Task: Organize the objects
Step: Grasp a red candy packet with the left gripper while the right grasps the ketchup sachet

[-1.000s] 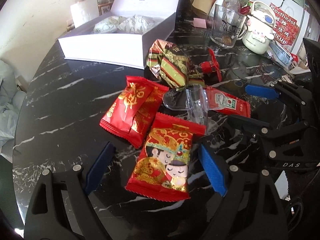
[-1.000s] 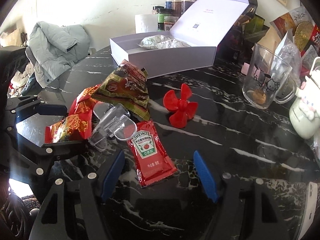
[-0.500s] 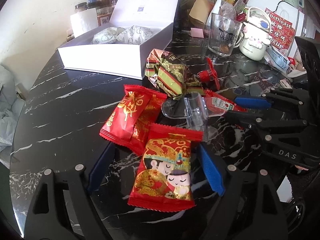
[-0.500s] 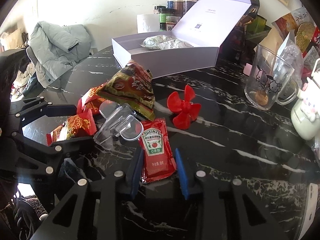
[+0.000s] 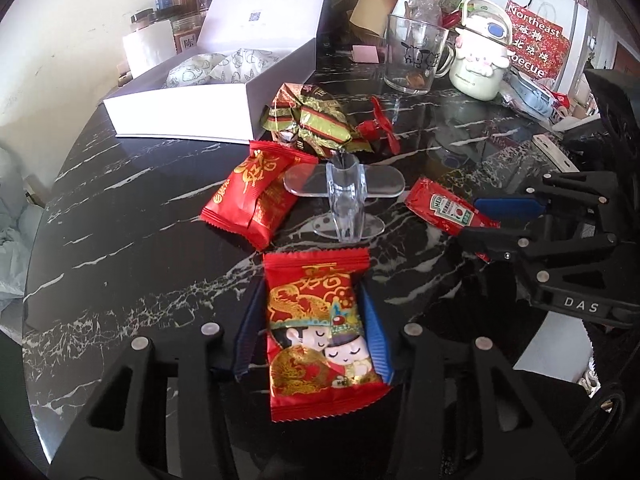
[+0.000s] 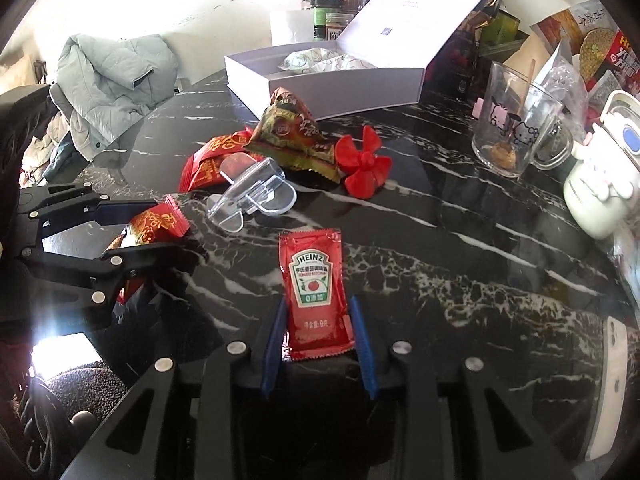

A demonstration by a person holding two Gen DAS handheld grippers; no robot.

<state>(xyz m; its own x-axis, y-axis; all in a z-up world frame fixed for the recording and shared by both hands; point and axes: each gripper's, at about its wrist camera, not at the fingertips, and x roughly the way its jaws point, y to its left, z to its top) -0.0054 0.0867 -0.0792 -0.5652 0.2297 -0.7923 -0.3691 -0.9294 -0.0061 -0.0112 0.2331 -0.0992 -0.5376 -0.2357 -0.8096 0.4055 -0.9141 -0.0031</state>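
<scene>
left hand-held gripper (image 5: 310, 338): pinching the red cartoon-couple snack pack (image 5: 320, 332) by its long sides, near the bench's (image 5: 120, 240) front edge
right hand-held gripper (image 6: 318, 338): pinching the Heinz ketchup sachet (image 6: 314, 292) at its lower end
mid-bench: second red snack pack (image 5: 254, 192), clear plastic clip (image 5: 344, 196), green-gold wrapper (image 5: 310, 120), red propeller (image 6: 364, 164)
far edge: open white box (image 5: 192, 104), just beside the wrapper

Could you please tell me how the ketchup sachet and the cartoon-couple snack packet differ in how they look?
The ketchup sachet is flat, slim and plain red with a Heinz label; the snack packet is wider, puffier, with gold patterns and a cartoon couple. The right gripper clamps the sachet, the left gripper the packet. Both are red and sealed.
</scene>
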